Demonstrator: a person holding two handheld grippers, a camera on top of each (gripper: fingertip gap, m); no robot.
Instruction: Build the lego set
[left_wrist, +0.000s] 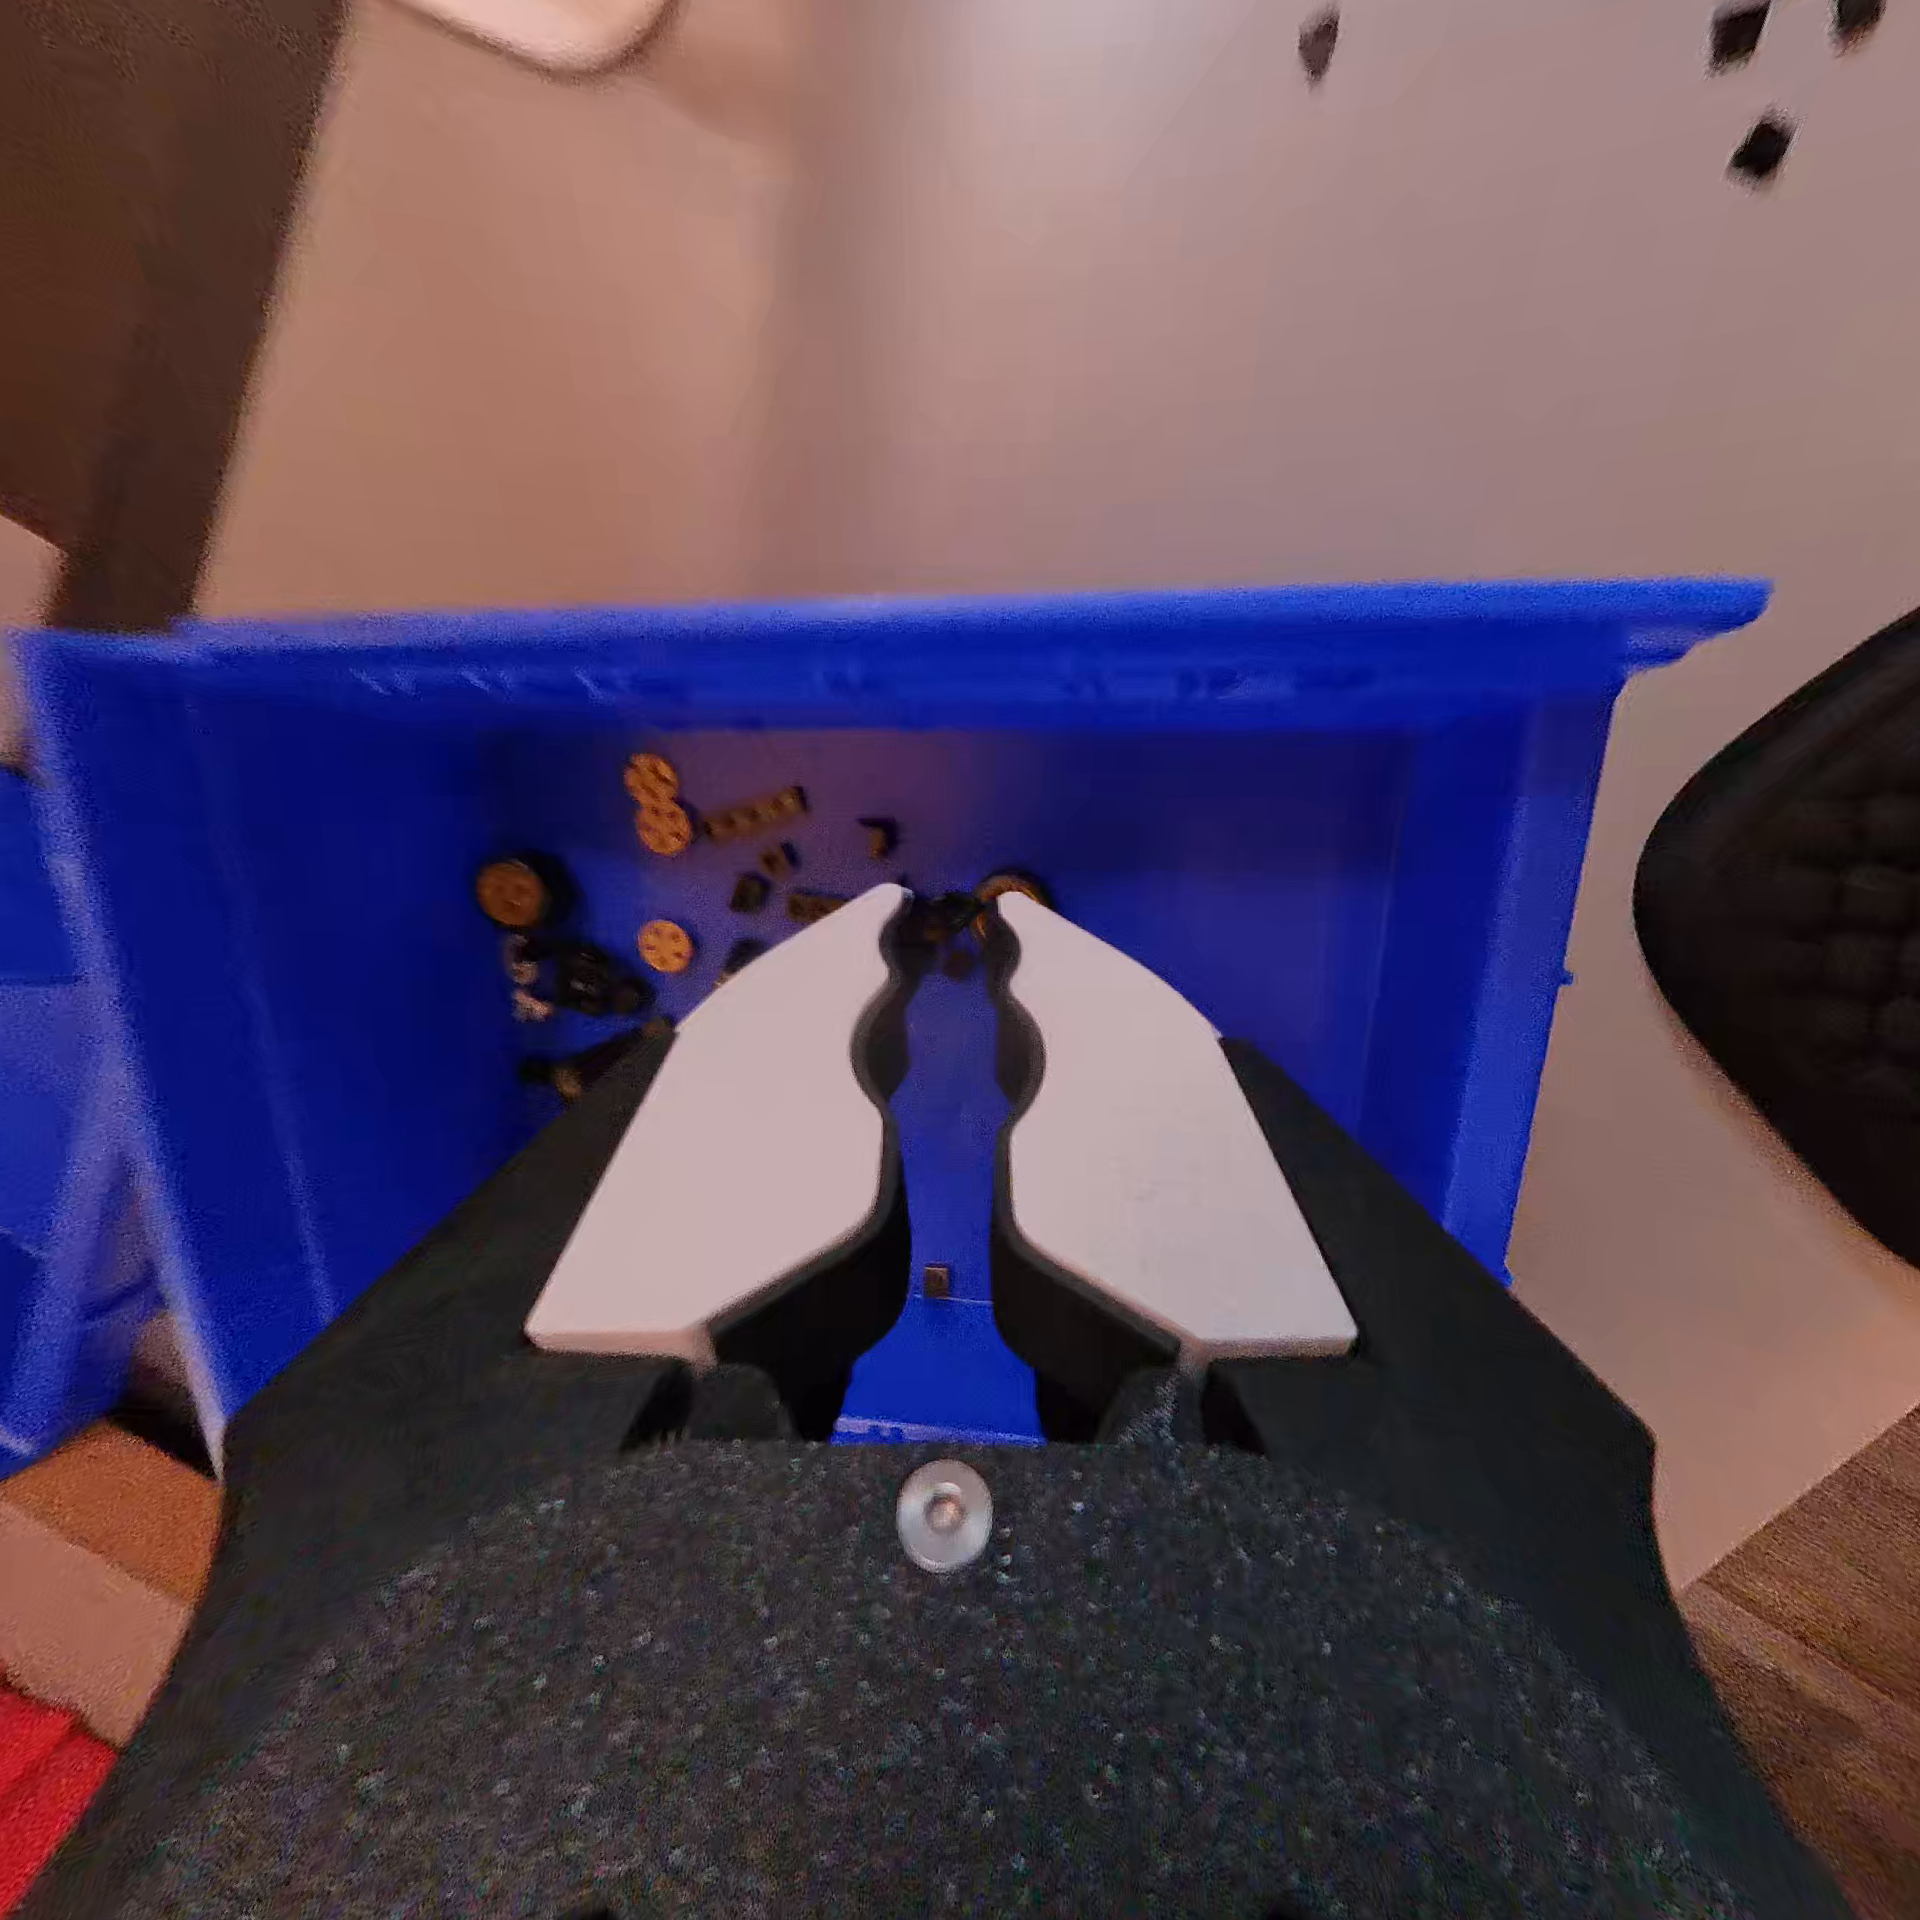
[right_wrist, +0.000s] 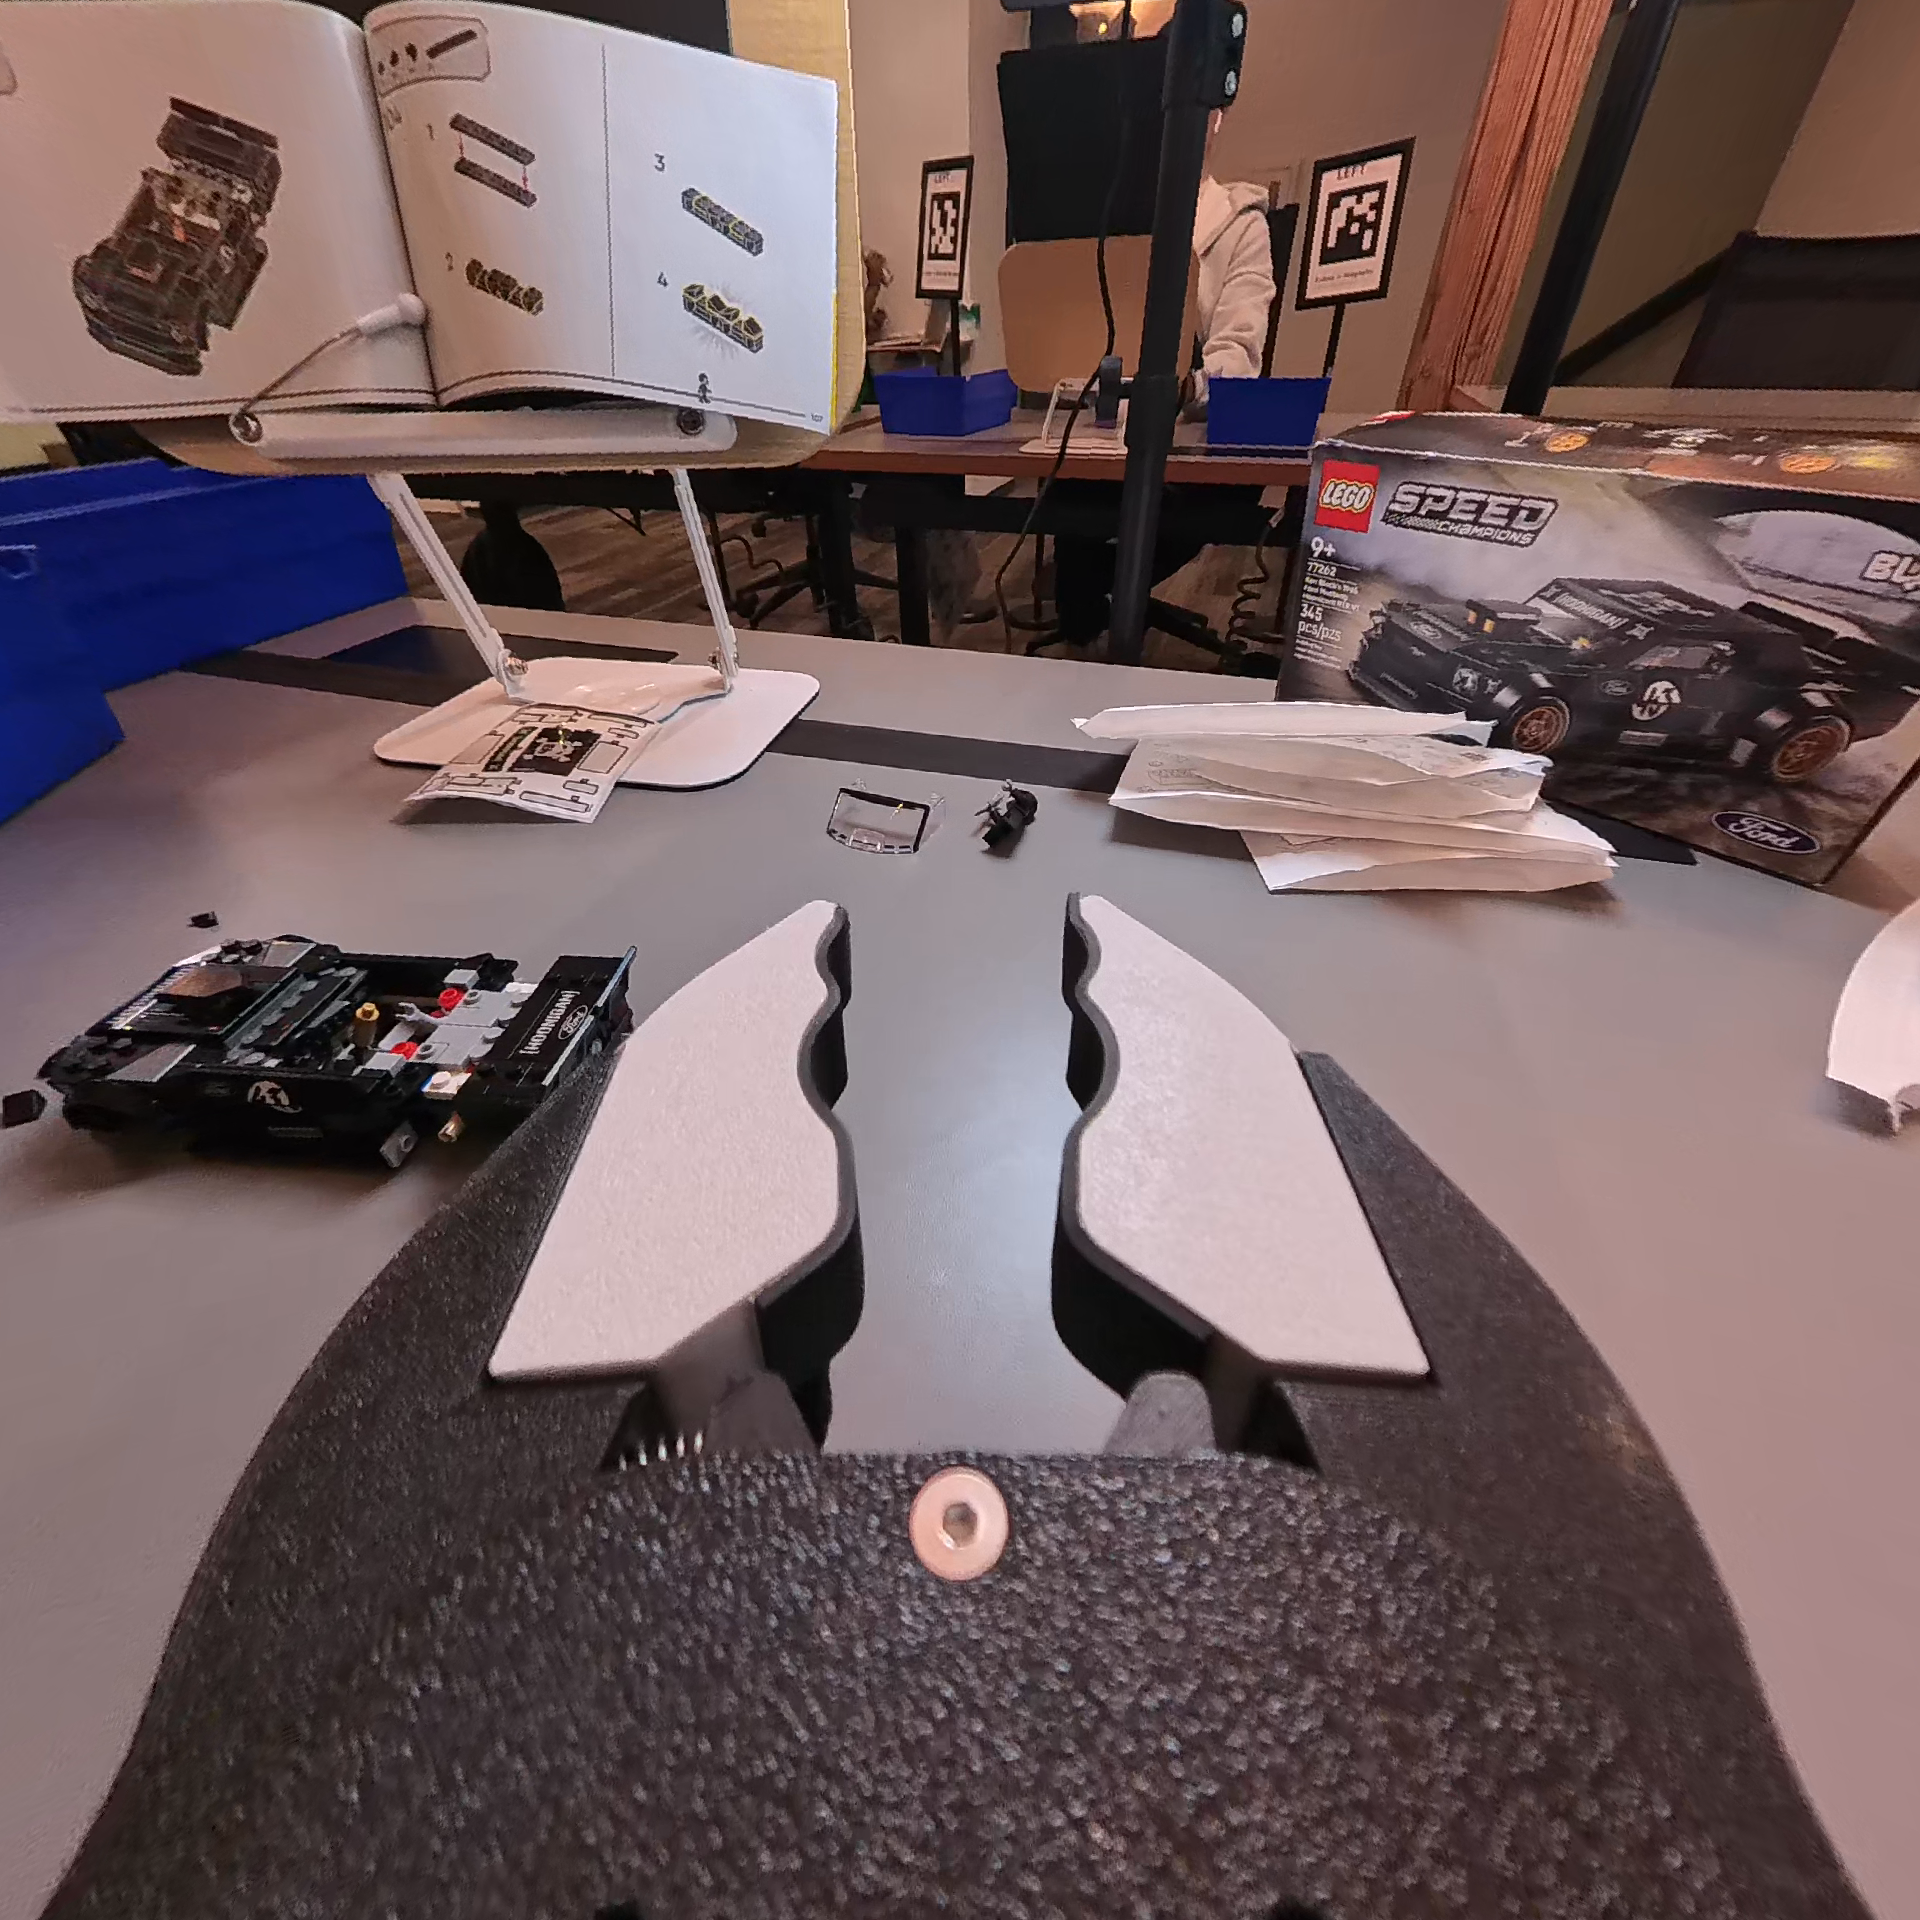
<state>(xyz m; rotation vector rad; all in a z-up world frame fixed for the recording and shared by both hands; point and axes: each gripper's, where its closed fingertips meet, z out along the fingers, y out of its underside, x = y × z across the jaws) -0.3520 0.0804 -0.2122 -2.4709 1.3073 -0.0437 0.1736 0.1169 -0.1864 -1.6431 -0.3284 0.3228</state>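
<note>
One small black piece (left_wrist: 935, 920) sits pinched between left gripper (left_wrist: 954, 906) jaws.

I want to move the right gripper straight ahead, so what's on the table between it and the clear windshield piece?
Nothing: in the right wrist view, bare grey table separates the right gripper from the windshield piece.

My left gripper (left_wrist: 951, 909) shows grainy matt black plastic around the smooth blue plastic bin (left_wrist: 1143, 644). Ahead of my right gripper (right_wrist: 956, 914), the tabletop (right_wrist: 1455, 1039) looks smooth grey, crumpled paper bags (right_wrist: 1351, 800) beyond.

Black claw (right_wrist: 956, 925), grey-white fingers (right_wrist: 717, 1122)
</note>
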